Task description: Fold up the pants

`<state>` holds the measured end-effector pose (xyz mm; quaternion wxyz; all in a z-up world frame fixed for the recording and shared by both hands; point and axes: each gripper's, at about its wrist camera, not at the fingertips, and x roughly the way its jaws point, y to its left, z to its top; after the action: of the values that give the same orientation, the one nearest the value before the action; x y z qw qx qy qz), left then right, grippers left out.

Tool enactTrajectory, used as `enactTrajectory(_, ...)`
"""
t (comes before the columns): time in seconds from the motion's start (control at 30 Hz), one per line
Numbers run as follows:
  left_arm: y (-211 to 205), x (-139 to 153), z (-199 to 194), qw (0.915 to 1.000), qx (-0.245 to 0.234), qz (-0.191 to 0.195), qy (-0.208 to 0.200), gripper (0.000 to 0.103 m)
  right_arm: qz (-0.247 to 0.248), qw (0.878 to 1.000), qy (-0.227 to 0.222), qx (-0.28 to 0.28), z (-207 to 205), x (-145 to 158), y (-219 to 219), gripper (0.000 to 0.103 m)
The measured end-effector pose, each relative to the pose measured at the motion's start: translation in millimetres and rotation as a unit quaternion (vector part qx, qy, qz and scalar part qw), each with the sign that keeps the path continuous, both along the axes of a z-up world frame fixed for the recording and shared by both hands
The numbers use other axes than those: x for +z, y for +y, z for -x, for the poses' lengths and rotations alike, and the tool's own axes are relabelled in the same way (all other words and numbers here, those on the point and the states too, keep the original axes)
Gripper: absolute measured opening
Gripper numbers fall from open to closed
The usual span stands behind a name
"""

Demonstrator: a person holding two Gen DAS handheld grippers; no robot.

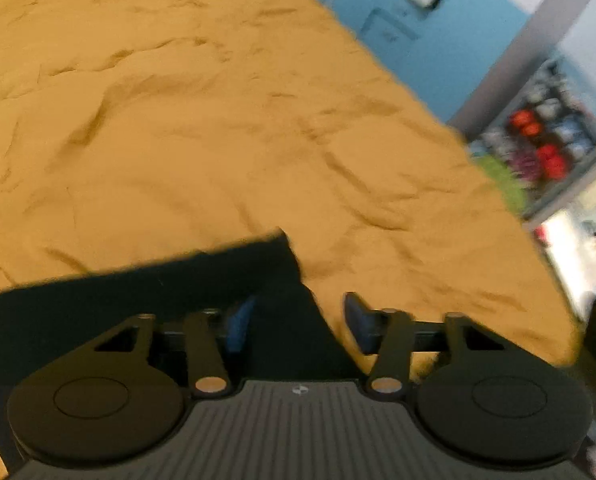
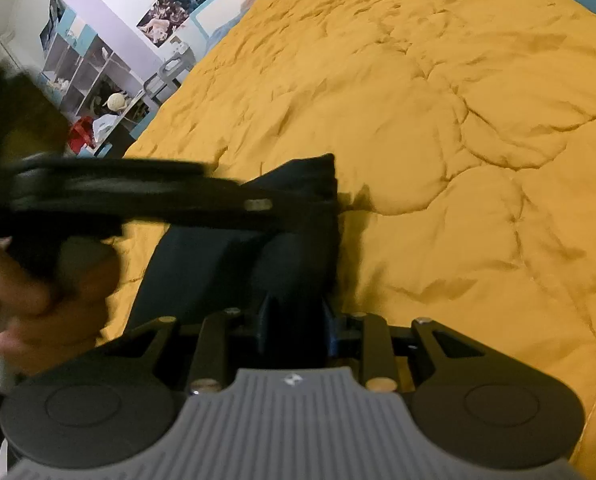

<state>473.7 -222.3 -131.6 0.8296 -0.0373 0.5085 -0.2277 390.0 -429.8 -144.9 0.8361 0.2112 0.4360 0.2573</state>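
Observation:
The black pants (image 1: 145, 288) lie on the mustard-yellow bed cover (image 1: 201, 120). In the left wrist view my left gripper (image 1: 298, 322) is open, its blue pads (image 1: 239, 326) spread over the pants' right edge and corner. In the right wrist view my right gripper (image 2: 295, 330) is closed down on a fold of the black pants (image 2: 298, 240), which rise in front of it. The left gripper (image 2: 145, 196) and the hand that holds it cross the left side of that view, blurred, touching the pants' upper part.
The yellow cover (image 2: 458, 160) fills most of both views. The bed's edge runs along the right in the left wrist view, with a blue wall (image 1: 438, 40) and cluttered shelves (image 1: 546, 148) beyond. A white shelf unit (image 2: 93, 76) stands beyond the bed in the right wrist view.

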Motion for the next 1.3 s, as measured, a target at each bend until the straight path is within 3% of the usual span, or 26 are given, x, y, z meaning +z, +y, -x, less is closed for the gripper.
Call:
enactTrajectory(0.07,6,-6,-14,0.9991,0.041,-0.006,-0.01,0.033,0.011,1.0,0.005,0.008,0,-4,2,0.02)
enactTrajectory(0.17,31,2,-26,0.9876,0.145,-0.016,-0.057,0.03,0.014,1.0,0.008,0.016,1,-6,3,0.019)
enactTrajectory(0.23,53,14,-24,0.9815,0.178,0.018,-0.068,0.03,0.013,1.0,0.009,0.019,1,-6,2,0.019)
enactTrajectory(0.33,88,35,-4,0.9754,0.193,0.065,-0.086,0.043,0.002,1.0,0.011,0.019,-1,-6,-3,0.023)
enactTrajectory(0.4,112,43,15,0.9744,0.191,0.072,-0.094,0.066,-0.012,1.0,0.017,0.013,-3,-6,-8,0.033)
enactTrajectory(0.43,121,46,24,0.9761,0.183,0.074,-0.091,0.069,-0.023,0.999,0.02,0.009,-3,-6,-11,0.038)
enactTrajectory(0.47,132,47,32,0.9777,0.175,0.076,-0.088,0.071,-0.037,0.999,0.024,0.007,-4,-6,-15,0.044)
enactTrajectory(0.6,185,35,65,0.9806,0.166,0.097,-0.04,0.071,-0.083,0.996,0.042,0.002,-7,-13,-21,0.046)
enactTrajectory(0.7,217,19,79,0.974,0.168,0.15,0.017,0.073,-0.103,0.992,0.067,0.003,-12,-23,-22,0.046)
enactTrajectory(0.8,240,-2,86,0.9616,0.179,0.202,0.049,0.077,-0.134,0.987,0.091,-0.007,-14,-33,-25,0.046)
enactTrajectory(0.93,249,-32,78,0.9491,0.181,0.237,0.103,0.077,-0.146,0.984,0.107,-0.008,-15,-43,-22,0.046)
enactTrajectory(1.17,246,-68,64,0.9309,0.16,0.302,0.129,0.079,-0.149,0.982,0.115,0.006,-23,-51,-14,0.046)
enactTrajectory(1.3,236,-81,51,0.9298,0.138,0.316,0.129,0.087,-0.156,0.98,0.122,0.019,-29,-57,-10,0.046)
